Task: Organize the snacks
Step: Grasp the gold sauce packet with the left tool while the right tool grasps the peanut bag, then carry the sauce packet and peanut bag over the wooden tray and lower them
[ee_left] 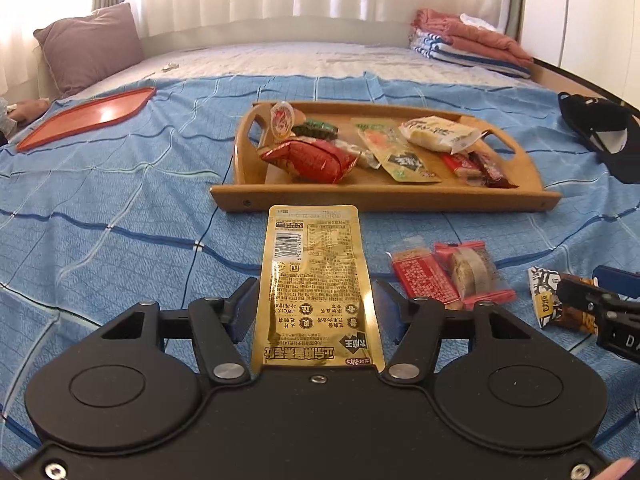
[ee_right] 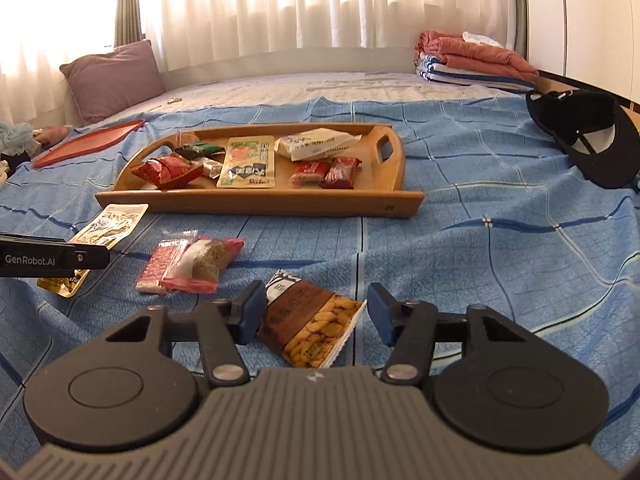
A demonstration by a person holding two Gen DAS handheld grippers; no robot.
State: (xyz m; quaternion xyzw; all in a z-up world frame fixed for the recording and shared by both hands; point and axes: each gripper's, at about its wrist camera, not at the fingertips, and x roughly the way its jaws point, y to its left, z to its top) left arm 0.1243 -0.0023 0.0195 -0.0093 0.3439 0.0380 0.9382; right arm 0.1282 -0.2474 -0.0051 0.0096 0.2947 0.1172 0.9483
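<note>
On a bed spread with a blue checked sheet (ee_left: 120,184), a person sorts snacks with two hand-held grippers. At lower centre of the left wrist view, the left gripper (ee_left: 316,312) holds a gold foil packet (ee_left: 314,276) between its blue pads, jaws drawn in against the packet's long edges; its long axis runs straight up the frame toward the wooden tray (ee_left: 384,200), which lies just beyond the packet's far end, already loaded with wrappers. To the right, two red-wrapped snacks (ee_left: 452,276) lie loose on the sheet. In the right wrist view, the right gripper (ee_right: 316,312) straddles a brown nut packet (ee_right: 316,320) at lower centre, lying slantwise; the left pad touches it, the right pad stands clear, so no grip yet. The tray sits at upper left there, well apart, making the left hand the nearer to delivery.
</note>
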